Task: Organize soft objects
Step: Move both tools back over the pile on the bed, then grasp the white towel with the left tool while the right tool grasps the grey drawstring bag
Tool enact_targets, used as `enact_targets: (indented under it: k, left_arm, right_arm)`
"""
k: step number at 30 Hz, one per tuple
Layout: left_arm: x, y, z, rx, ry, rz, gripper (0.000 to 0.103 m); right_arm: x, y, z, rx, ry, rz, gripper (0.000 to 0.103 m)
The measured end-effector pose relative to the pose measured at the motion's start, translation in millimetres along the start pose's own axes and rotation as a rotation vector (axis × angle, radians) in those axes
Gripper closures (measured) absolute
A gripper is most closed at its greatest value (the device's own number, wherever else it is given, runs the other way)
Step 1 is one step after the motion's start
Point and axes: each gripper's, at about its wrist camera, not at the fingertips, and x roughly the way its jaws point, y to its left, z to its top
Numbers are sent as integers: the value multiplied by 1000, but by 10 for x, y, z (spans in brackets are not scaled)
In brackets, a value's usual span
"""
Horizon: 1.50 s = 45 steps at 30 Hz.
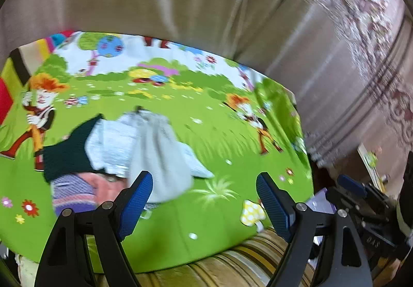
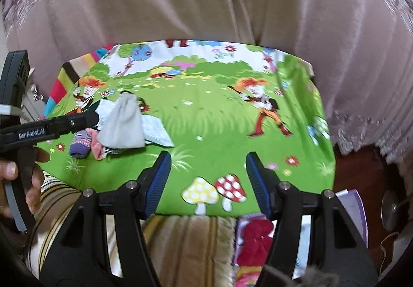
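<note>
A heap of soft things lies on the left of a green cartoon-print sheet (image 1: pixel 232 137). It holds a grey drawstring pouch (image 1: pixel 160 158), a pale knit cloth (image 1: pixel 111 142), a dark green knit piece (image 1: pixel 67 155), a purple striped knit (image 1: pixel 72 196) and something pink (image 1: pixel 108 189). My left gripper (image 1: pixel 206 199) hovers open just in front of the heap, its left pad (image 1: pixel 139 199) overlapping the pouch in view, with nothing between the pads. In the right wrist view the heap (image 2: pixel 121 122) sits far left. My right gripper (image 2: pixel 207 178) is open over bare sheet (image 2: pixel 206 116) above two printed mushrooms.
A beige curtain (image 2: pixel 180 3) hangs behind the sheet. A striped gold cushion (image 2: pixel 180 243) lies under the sheet's near edge. A red knit item (image 2: pixel 254 243) rests low right on a patterned surface. A hand (image 2: pixel 15 176) holds the left tool's handle (image 2: pixel 28 133). Dark wood (image 2: pixel 361 178) shows at right.
</note>
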Motion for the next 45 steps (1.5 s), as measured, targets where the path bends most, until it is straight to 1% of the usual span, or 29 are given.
enact_targets:
  k: [5, 13, 18, 25, 29, 36, 37, 38, 40, 42, 43, 45]
  left_arm:
    - [-15, 296, 59, -69, -21, 42, 20]
    - [-36, 651, 138, -142, -47, 98, 20]
    - [5, 833, 147, -175, -51, 126, 20]
    - [73, 993, 136, -184, -57, 151, 21]
    - [113, 1048, 136, -188, -56, 153, 21]
    - [209, 1125, 113, -195, -41, 141, 21]
    - [216, 1135, 115, -196, -41, 140, 21]
    - [222, 1142, 117, -196, -41, 139, 21]
    - [236, 1152, 117, -197, -40, 138, 21]
    - [258, 1157, 115, -196, -36, 138, 21]
    - [271, 1157, 113, -195, -33, 138, 21]
    - [299, 1147, 107, -190, -27, 139, 21]
  right_arm:
    - [260, 261, 168, -9, 18, 97, 39]
    - [745, 621, 409, 4, 64, 206, 39]
    - [1105, 858, 507, 2, 111, 266, 39]
    - [1603, 1082, 557, -7, 165, 287, 39]
    - [1751, 1184, 569, -15, 176, 312, 39]
    - [1973, 1317, 579, -32, 198, 327, 39]
    - [1988, 1331, 575, -36, 201, 328, 40]
    - [1997, 1347, 571, -43, 199, 325, 51]
    - [2008, 1377, 559, -63, 200, 333, 66]
    - [1990, 1371, 551, -63, 191, 346, 74]
    - [1977, 1365, 550, -68, 187, 351, 79]
    - [1937, 1333, 551, -69, 172, 353, 84]
